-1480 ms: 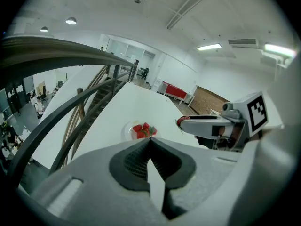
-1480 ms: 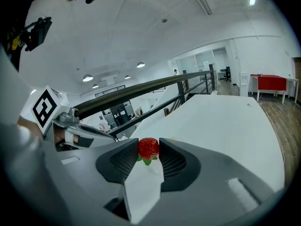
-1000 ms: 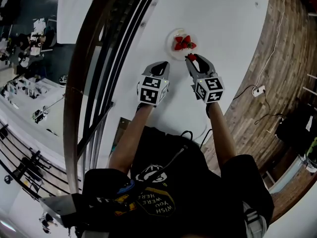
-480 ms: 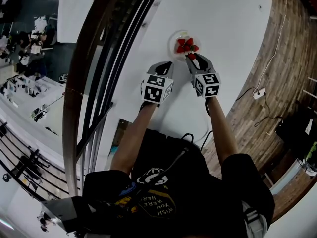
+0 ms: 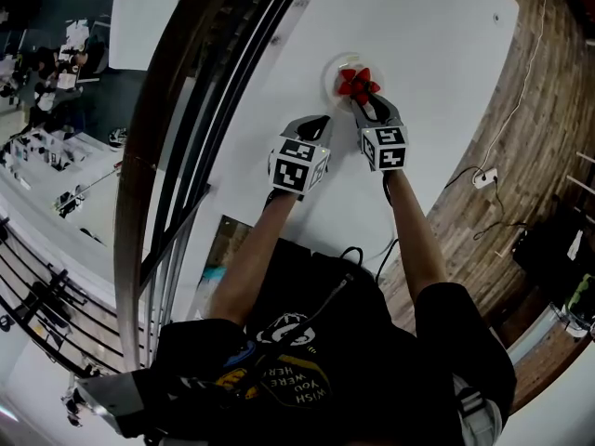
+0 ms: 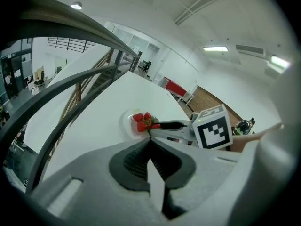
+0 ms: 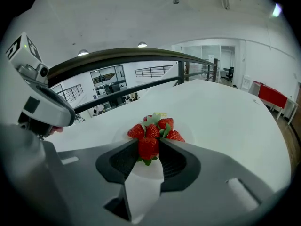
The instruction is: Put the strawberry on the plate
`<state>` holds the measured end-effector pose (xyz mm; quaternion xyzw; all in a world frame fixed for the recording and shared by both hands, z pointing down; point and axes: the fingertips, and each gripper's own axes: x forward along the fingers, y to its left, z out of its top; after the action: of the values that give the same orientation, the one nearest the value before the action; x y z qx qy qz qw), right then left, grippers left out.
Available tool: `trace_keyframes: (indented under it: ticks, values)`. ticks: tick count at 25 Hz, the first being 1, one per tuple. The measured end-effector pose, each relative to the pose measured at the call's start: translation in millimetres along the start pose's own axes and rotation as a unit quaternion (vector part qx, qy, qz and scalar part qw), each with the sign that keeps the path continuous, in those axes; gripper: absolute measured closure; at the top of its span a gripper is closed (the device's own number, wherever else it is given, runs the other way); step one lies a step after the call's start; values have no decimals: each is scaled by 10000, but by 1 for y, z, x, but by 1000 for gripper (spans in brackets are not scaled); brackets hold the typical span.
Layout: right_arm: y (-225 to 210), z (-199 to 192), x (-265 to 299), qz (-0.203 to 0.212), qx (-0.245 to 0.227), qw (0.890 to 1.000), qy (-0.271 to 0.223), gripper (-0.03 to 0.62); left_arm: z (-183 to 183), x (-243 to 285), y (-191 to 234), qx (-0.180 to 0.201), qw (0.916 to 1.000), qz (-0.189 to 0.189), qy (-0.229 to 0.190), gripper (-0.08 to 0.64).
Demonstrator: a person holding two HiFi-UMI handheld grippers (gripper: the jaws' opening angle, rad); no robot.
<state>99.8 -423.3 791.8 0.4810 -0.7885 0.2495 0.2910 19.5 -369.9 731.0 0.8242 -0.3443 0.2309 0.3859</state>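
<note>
A small white plate (image 5: pixel 335 67) on the white table (image 5: pixel 437 54) holds several red strawberries (image 5: pixel 357 81). My right gripper (image 5: pixel 359 98) reaches over the plate's near edge, shut on one more strawberry (image 7: pixel 148 148) pinched between its dark pads, just in front of the pile (image 7: pixel 162 127). Whether that berry touches the plate (image 7: pixel 188 128) I cannot tell. The left gripper (image 5: pixel 319 122) hovers over bare table to the left of the plate, jaws shut with nothing in them. In the left gripper view the plate (image 6: pixel 127 122), the berries (image 6: pixel 143 122) and the right gripper (image 6: pixel 153 126) lie just ahead of its tips (image 6: pixel 149 139).
A curved railing (image 5: pixel 167 128) with a dark handrail runs along the table's left side. Wooden floor (image 5: pixel 521 110) with a white cable and socket lies to the right. The person's arms and dark shirt fill the lower part of the head view.
Both grippers have moved forward toward the plate. The right one carried its strawberry from short of the plate to over the plate's near edge, against the pile.
</note>
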Motion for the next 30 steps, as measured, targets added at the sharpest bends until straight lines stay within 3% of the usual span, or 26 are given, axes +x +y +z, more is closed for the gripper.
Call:
trace_keyframes:
  ticks: [11, 15, 19, 22, 27, 30]
  values:
    - [1, -2, 11, -429, -410, 9982, 95, 453, 10, -16, 3, -62, 9997, 7, -223, 557]
    - [11, 2, 3, -324, -247, 9991, -116, 382, 8, -26, -1, -94, 9996, -4, -254, 557]
    - [8, 10, -13, -391, -158, 9984, -373, 385, 11, -29, -3, -77, 9994, -12, -342, 557]
    - [12, 23, -34, -447, -115, 9973, -578, 420, 14, -39, -7, -39, 9992, -16, -404, 557]
    - [24, 58, -84, -406, 58, 9924, -1164, 560, 28, -57, -29, 78, 9975, -320, -621, 557]
    - [31, 78, -119, -519, 104, 9879, -1455, 588, 42, -71, -41, 200, 9958, -421, -784, 557]
